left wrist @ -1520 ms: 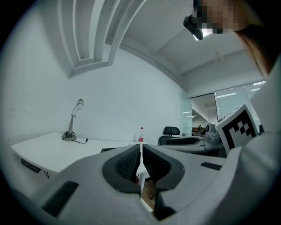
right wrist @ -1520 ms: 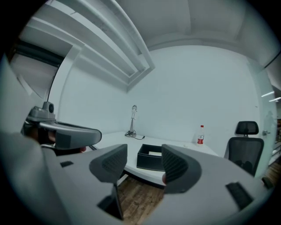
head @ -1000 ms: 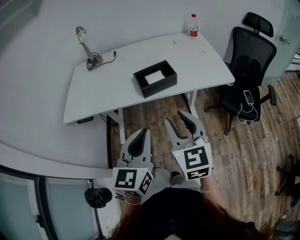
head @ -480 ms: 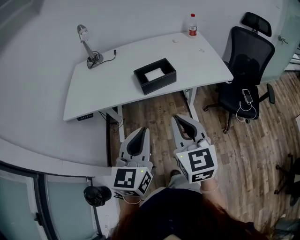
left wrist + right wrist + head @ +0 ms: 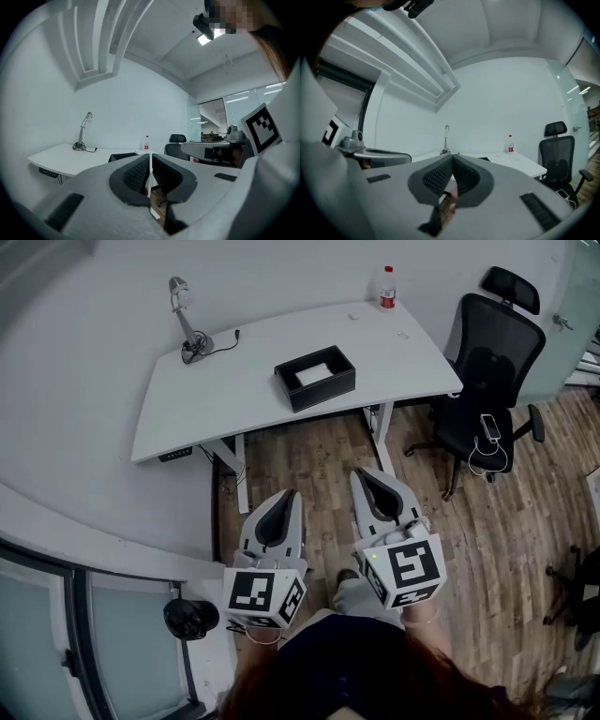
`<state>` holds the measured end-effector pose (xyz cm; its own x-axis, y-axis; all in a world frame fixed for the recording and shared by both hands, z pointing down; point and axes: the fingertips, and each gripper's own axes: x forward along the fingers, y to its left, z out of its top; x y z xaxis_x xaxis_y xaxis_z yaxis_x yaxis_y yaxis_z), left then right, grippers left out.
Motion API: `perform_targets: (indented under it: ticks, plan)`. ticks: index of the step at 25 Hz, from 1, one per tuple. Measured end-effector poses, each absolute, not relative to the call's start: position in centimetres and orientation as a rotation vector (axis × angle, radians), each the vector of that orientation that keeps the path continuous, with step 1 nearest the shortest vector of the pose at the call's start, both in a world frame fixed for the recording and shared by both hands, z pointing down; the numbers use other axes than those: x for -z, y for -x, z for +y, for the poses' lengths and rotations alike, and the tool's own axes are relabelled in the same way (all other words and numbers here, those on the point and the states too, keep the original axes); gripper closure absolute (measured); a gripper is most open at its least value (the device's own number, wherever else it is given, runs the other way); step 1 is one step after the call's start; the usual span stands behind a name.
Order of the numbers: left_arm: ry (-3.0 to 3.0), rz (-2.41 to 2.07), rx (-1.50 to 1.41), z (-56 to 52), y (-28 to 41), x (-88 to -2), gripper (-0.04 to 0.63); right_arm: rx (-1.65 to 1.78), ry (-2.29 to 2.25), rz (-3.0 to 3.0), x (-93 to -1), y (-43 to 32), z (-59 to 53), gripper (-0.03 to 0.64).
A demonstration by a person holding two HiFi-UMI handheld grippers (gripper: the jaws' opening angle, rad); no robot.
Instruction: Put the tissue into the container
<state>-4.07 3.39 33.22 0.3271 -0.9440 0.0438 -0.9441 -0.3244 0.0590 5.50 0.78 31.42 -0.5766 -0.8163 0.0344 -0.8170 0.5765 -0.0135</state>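
A black open-topped container (image 5: 325, 393) stands near the middle of the white table (image 5: 216, 399), and a white tissue (image 5: 313, 375) lies flat inside it. Both grippers hang over the wooden floor, well short of the table and close to the person's body. My left gripper (image 5: 286, 495) is shut, its pads meeting with nothing between them (image 5: 150, 157). My right gripper (image 5: 364, 474) is also shut and empty (image 5: 453, 159). Both point level toward the table. In the left gripper view the container (image 5: 121, 157) shows just above the jaws.
A desk lamp (image 5: 187, 320) with its cable stands at the table's far left and a red-labelled bottle (image 5: 387, 289) at the far right. A black office chair (image 5: 487, 381) with a phone (image 5: 489, 427) on its seat stands to the right. A curved white ledge and glass panels run along the left.
The right gripper's jaws went from open to shut with nothing between them. Both grippers drifted slightly down the head view, and the table now sits higher in it.
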Motion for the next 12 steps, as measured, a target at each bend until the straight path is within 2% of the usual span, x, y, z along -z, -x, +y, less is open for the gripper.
perform_targets:
  ticks: [12]
  plan:
    - [-2.519,-1.783,0.026,9.1,3.0,-32.6,0.557,-0.082,-1.487,-2.797,-30.8,-7.5,6.8,0.597]
